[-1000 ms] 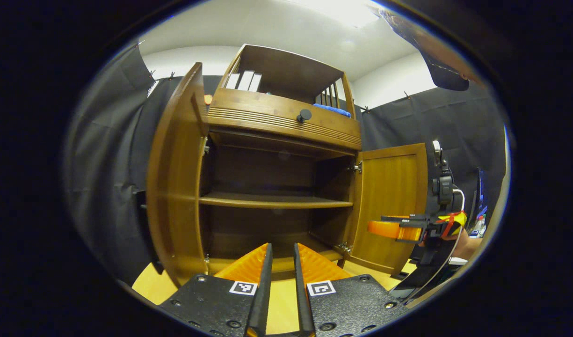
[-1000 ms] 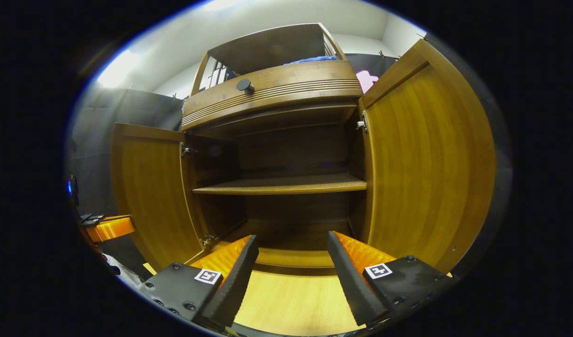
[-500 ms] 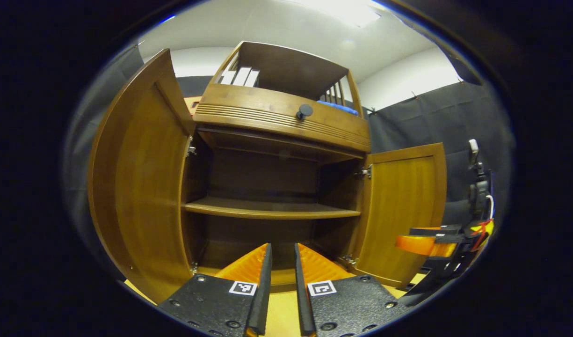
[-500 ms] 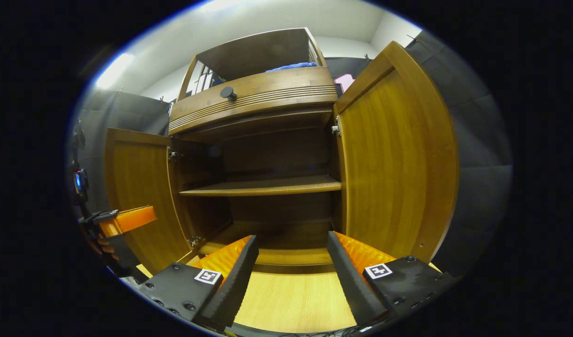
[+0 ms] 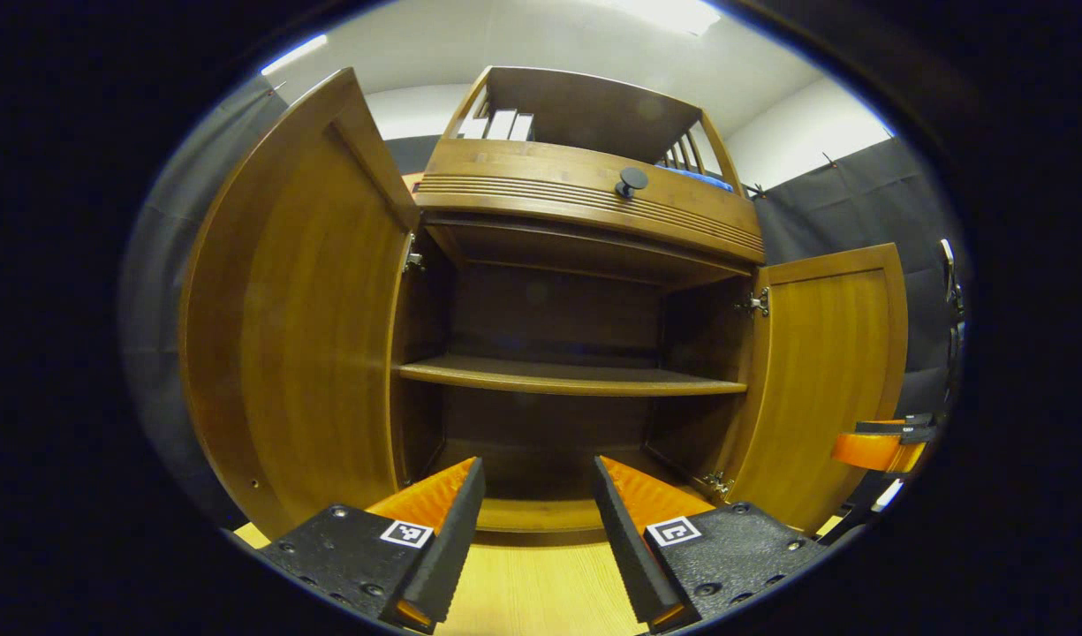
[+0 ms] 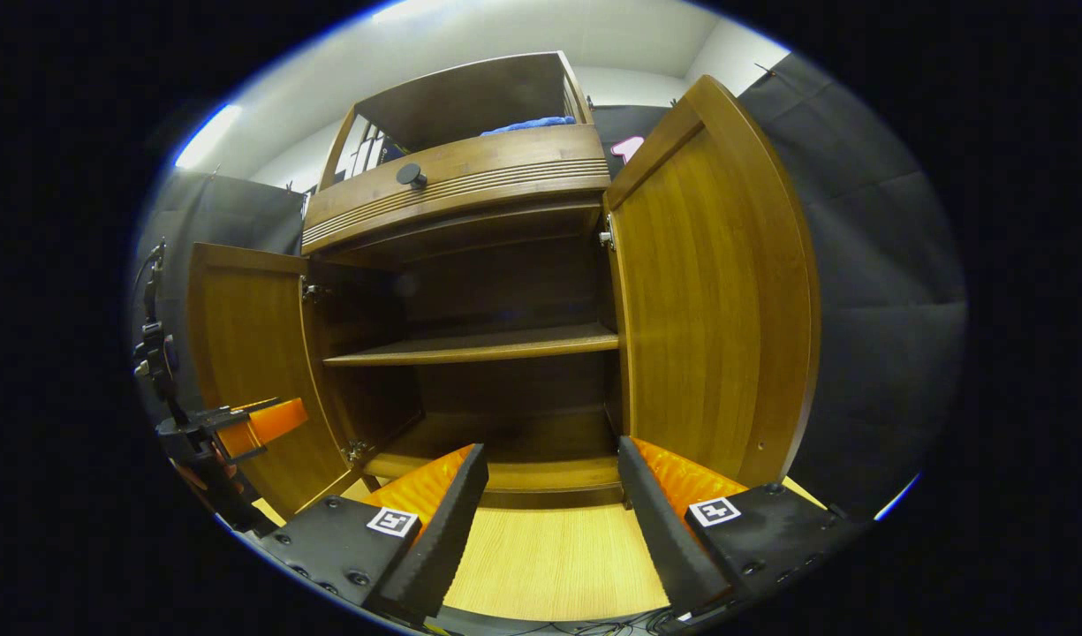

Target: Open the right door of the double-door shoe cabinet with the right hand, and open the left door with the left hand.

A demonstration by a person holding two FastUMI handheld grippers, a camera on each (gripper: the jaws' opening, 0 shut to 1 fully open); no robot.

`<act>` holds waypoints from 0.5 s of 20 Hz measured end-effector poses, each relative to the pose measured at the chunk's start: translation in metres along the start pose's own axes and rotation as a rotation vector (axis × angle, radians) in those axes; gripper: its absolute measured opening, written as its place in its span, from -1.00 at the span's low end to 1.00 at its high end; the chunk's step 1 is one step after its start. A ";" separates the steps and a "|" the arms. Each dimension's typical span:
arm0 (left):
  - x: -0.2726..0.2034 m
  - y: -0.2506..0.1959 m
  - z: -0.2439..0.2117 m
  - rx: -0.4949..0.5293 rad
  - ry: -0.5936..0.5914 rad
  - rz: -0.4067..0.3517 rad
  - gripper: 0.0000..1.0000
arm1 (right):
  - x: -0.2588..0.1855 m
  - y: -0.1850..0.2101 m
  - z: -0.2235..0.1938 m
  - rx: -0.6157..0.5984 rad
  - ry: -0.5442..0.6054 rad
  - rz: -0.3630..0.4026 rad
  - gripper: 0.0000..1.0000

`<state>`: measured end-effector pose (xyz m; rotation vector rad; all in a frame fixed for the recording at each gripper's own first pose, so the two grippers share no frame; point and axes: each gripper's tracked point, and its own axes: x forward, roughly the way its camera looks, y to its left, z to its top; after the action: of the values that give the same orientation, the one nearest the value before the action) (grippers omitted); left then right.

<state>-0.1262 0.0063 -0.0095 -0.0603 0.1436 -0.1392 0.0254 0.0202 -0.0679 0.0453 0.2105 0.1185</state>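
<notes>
Both doors, left door [image 5: 302, 327] and right door [image 6: 713, 309], stand wide open, and your left gripper [image 5: 536, 503] and right gripper [image 6: 549, 495] are spread, holding nothing, so nothing looks left.

surface: light wooden floor [image 6: 554, 565] | on it: shoe cabinet [image 6: 470, 265]

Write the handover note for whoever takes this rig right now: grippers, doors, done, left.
Left gripper: open, holding nothing, in front of the shoe cabinet.
Right gripper: open, holding nothing, facing the same opening.
Left door: swung wide open.
Right door: swung wide open.
Inside shelf: bare.
Done: both doors open.
Left: nothing on the doors, as far as I can judge; just back both grippers away.
</notes>
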 end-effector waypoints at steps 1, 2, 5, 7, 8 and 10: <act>0.000 0.003 0.001 -0.007 -0.006 0.009 0.51 | 0.001 -0.001 0.001 0.002 0.000 -0.002 0.72; 0.000 0.006 0.003 -0.016 -0.014 0.011 0.63 | 0.001 -0.002 0.002 0.002 -0.001 -0.004 0.72; -0.004 0.014 0.007 -0.039 -0.031 0.027 0.83 | 0.003 -0.002 0.005 -0.002 -0.007 -0.005 0.72; -0.007 0.022 0.010 -0.028 -0.039 0.053 0.87 | 0.004 -0.001 0.006 -0.004 -0.010 -0.001 0.72; -0.009 0.025 0.011 -0.021 -0.045 0.066 0.89 | 0.004 0.000 0.006 -0.008 -0.010 0.002 0.72; -0.011 0.029 0.014 -0.008 -0.052 0.079 0.96 | 0.005 -0.003 0.008 -0.016 -0.011 -0.004 0.92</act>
<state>-0.1306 0.0372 0.0037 -0.0660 0.0947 -0.0584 0.0325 0.0173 -0.0617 0.0299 0.1987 0.1162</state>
